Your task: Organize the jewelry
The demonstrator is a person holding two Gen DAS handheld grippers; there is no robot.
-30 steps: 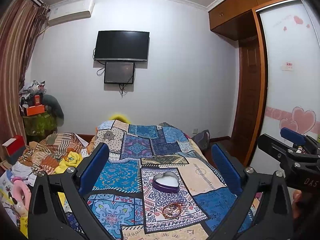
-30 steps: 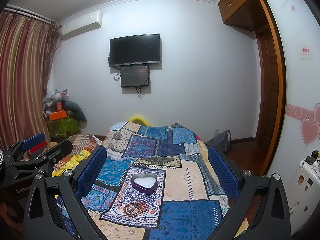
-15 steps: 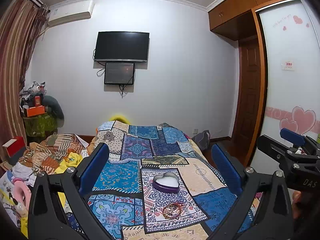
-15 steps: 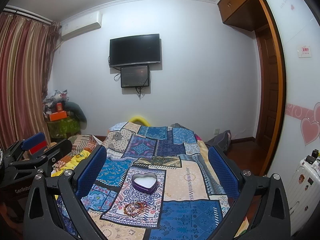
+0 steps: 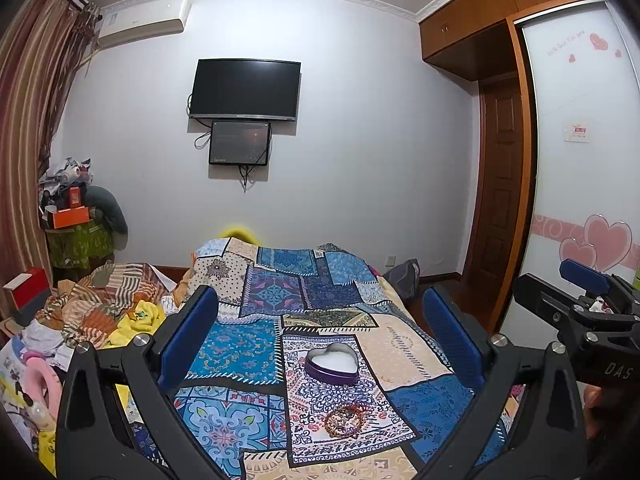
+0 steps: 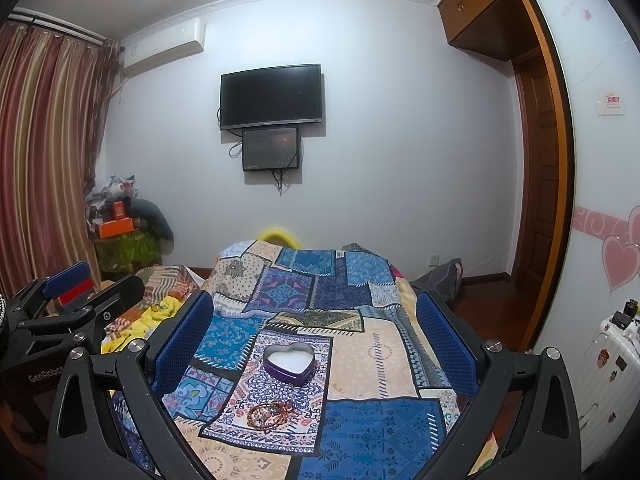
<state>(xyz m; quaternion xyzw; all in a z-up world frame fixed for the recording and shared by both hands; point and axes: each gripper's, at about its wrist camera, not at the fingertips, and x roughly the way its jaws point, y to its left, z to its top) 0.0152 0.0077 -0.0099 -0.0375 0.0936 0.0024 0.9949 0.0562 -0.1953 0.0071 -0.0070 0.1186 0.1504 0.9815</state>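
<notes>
Left gripper [image 5: 320, 334]: jaws stand wide apart, nothing between the blue pads [image 5: 188, 338]. It is held above the bed, clear of the patchwork quilt [image 5: 240, 352].

Right gripper [image 6: 316, 340]: jaws likewise wide apart and holding nothing. It also sits above the quilt, alongside the left unit; each gripper shows at the edge of the other's view.

Heart-shaped box [image 5: 331, 363]: purple wall, white inside, lid off. It rests on the quilt ahead of both grippers. In the left wrist view it lies between the jaw lines, slightly toward the right jaw; in the right wrist view it lies between them, slightly toward the left jaw [image 6: 289, 362].

Beaded bracelets [image 5: 343, 421]: a small tangle of reddish-brown and gold loops lying on the quilt, nearer the jaws than the box and apart from it. In the right wrist view the pile [image 6: 270, 414] sits toward the left jaw. The number of pieces cannot be determined.

Surroundings: a wall-mounted television [image 6: 271, 96] with a smaller screen [image 6: 271, 149] directly below it, beyond the far end of the bed. Loose clothing [image 5: 100, 312] is heaped outside the left jaw.
</notes>
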